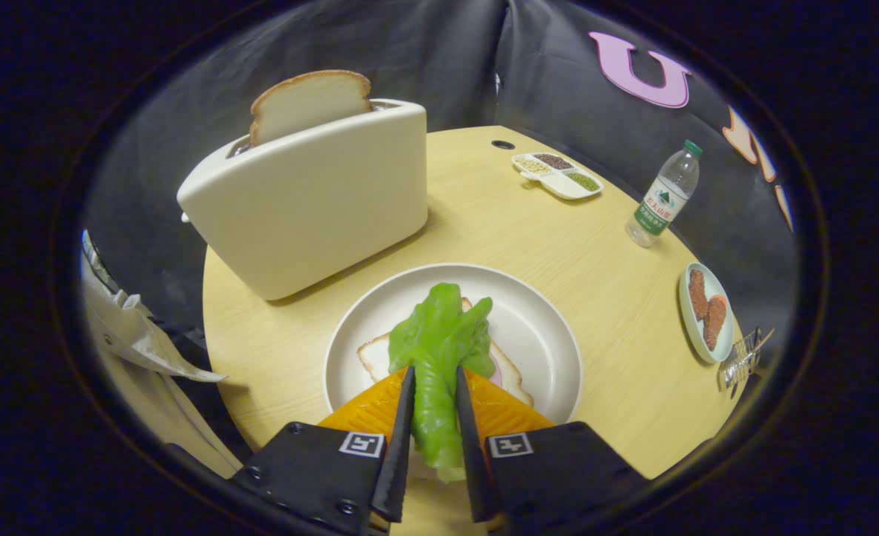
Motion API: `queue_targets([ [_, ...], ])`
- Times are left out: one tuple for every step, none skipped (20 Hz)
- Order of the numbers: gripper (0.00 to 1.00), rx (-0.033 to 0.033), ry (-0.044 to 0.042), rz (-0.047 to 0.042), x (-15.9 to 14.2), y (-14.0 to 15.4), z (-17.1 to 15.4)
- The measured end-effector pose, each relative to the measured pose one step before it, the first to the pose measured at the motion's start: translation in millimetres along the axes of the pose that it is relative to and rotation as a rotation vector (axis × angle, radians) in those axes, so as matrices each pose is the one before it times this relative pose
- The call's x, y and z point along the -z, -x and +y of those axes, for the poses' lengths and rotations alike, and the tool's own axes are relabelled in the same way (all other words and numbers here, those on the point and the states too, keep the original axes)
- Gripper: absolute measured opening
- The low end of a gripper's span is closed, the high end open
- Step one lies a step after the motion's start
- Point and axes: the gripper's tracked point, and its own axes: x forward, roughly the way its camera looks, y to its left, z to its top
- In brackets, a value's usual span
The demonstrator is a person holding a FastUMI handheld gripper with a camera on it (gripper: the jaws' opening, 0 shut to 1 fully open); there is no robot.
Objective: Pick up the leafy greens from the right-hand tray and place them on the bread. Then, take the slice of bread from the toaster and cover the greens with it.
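Two black fingers (409, 394) pinching crinkled leafy greens (439, 335), round white plate (543, 327)

The gripper (434, 381) has its black fingers (403, 417) clamped on bright green leafy greens (436, 350) above a bread slice (376, 356) on the round white plate (543, 327).

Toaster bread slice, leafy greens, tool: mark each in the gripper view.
bread slice (311, 104), gripper view: middle of the face standing out of the toaster slot.
leafy greens (439, 335), gripper view: broad upper part over the plate's bread.
tool (435, 417), gripper view: midway between fingertips, shut on the greens.
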Motion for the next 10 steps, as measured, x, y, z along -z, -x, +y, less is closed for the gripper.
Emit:
queue_targets([
  [0.49,-0.00396,0.0065,0.00567,1.5,0.1,1.76],
  [0.6,0.0042,0.01013,-0.00546,-1.41,2.27,-0.65],
  [0.72,0.00185,0.00646,-0.00892,-1.99,0.88,0.02],
  [0.83,0.00228,0.00032,-0.00909,-1.91,0.55,0.64],
  [0.95,0.00168,-0.00333,-0.00745,-2.72,1.33,0.44],
  [0.96,0.01106,-0.00183,-0.00869,-2.05,1.74,-2.11],
  [0.97,0.0066,-0.00452,-0.00738,-2.21,1.12,-1.7],
  [0.98,0.00496,-0.00771,-0.00552,-1.69,0.84,0.05],
  [0.99,0.00337,-0.00585,-0.00817,-3.07,2.29,-0.15],
  [0.99,0.00544,-0.00096,-0.00674,-3.14,2.24,-0.04],
])
